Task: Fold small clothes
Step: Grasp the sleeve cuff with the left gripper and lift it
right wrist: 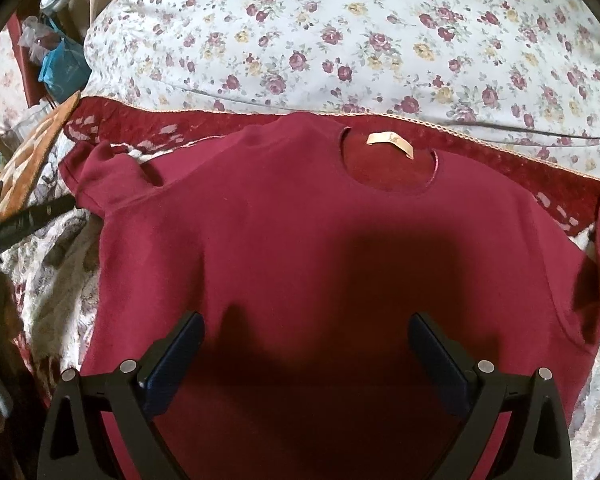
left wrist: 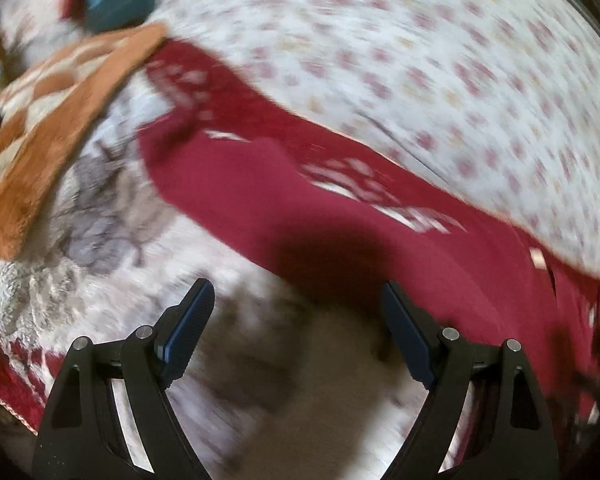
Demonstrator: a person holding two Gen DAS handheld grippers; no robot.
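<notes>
A dark red short-sleeved shirt (right wrist: 292,232) lies flat on the bed, neck hole and beige label (right wrist: 390,141) at the far side, sleeves spread left and right. My right gripper (right wrist: 306,324) is open and empty, hovering over the shirt's lower middle. In the blurred left wrist view the shirt (left wrist: 260,200) runs from upper left to lower right. My left gripper (left wrist: 298,292) is open and empty, just off the shirt's left edge above the furry blanket (left wrist: 100,240).
A white floral pillow (right wrist: 360,40) lies beyond the shirt's collar. An orange patterned cloth (left wrist: 56,120) lies to the left. A blue bag (right wrist: 62,70) sits far left. The left gripper's dark arm (right wrist: 24,216) shows at the right wrist view's left edge.
</notes>
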